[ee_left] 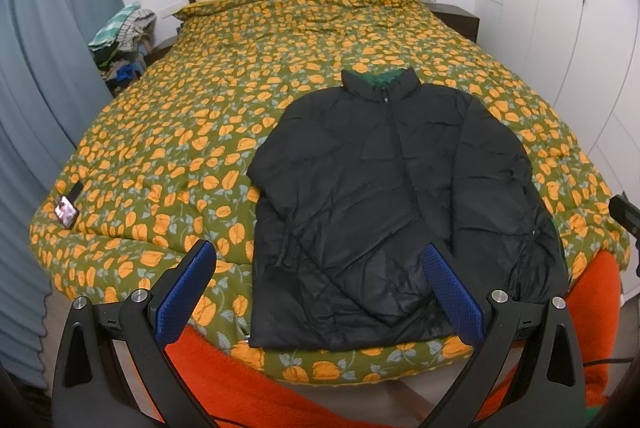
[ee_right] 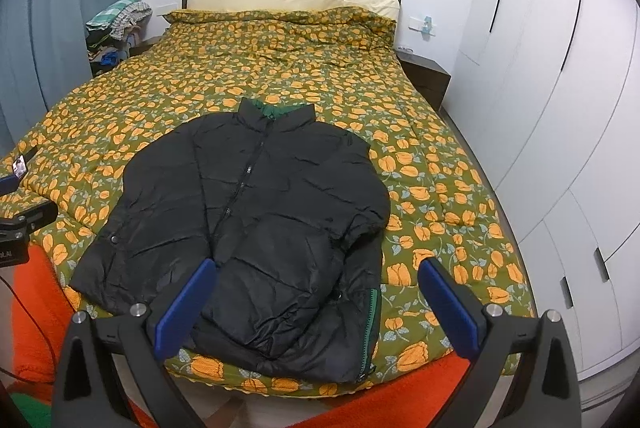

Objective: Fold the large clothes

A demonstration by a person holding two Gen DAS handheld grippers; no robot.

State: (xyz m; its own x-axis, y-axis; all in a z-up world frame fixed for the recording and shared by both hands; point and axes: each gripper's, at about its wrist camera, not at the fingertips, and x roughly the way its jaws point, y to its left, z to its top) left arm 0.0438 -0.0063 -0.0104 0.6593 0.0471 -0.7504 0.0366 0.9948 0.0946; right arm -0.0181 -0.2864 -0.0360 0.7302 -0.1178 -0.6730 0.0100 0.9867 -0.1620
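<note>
1. The only lettering shows in the right wrist view, at the far left edge, on a black device (ee_right: pixel 14 252) beside the bed: white capitals that look like "OLAI". The start of the word is cut off by the picture's edge, so the whole word cannot be told.
2. A phone (ee_left: pixel 66 211) lies on the bedspread with its screen lit, but what the screen shows is too small and blurred to read.
3. The black jacket (ee_left: pixel 400 203) shows no readable label or brand in either view.
</note>
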